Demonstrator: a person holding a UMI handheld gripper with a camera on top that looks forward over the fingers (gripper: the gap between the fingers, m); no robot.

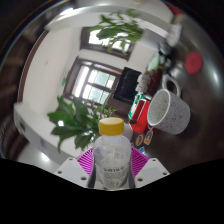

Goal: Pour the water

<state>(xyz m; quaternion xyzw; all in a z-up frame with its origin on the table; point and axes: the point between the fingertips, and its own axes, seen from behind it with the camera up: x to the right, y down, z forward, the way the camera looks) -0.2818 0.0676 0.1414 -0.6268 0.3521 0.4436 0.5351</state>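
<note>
A clear plastic bottle with a yellow cap stands upright between my fingers. Both magenta pads press on its sides, so my gripper is shut on the bottle and holds it raised. A grey speckled mug with a handle hangs in the air just ahead and to the right of the bottle, tilted, its opening facing left. A red cup sits behind the mug.
A leafy green plant stands left of the bottle. A window and a dark screen are on the far wall. More foliage hangs above. A red thing sits far right.
</note>
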